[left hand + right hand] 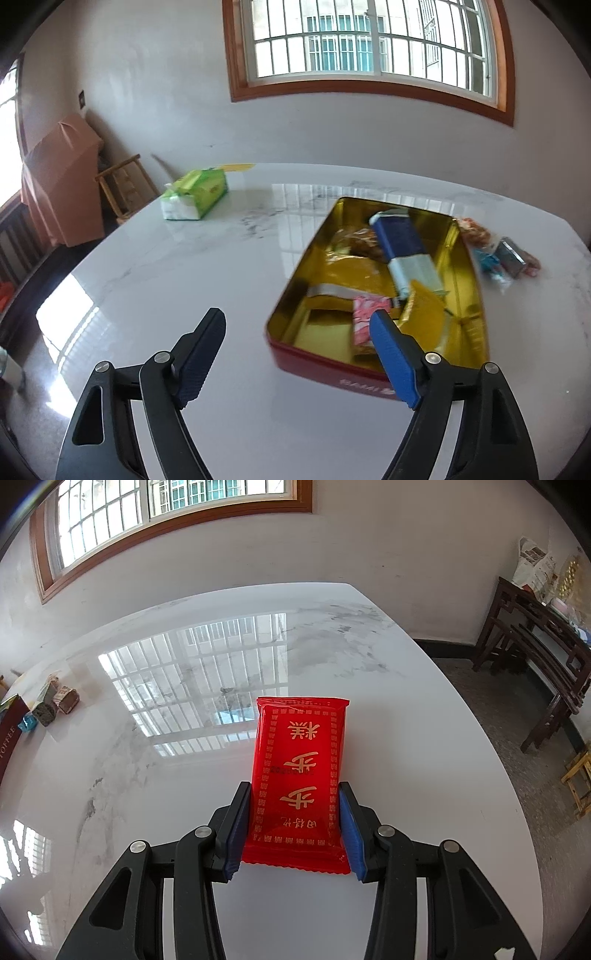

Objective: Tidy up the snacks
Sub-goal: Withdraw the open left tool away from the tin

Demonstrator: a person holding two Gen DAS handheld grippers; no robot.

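Several snacks lie in the gold-lined tin (466, 254), but a few wrapped ones (506, 254) wait on the desk (184, 277) beyond its far right corner. The right gripper (293, 825) is clamped on a red packet (299, 775) above the desk. The left gripper (299, 354) hangs wide apart, empty, tin just ahead-right.

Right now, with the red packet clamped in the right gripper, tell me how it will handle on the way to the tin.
The red snack packet juts forward from the right gripper without drooping, so it is probably fairly stiff. Its glossy film may slip. It looks flat and thin, so likely light and unlikely to roll once laid in the tin.
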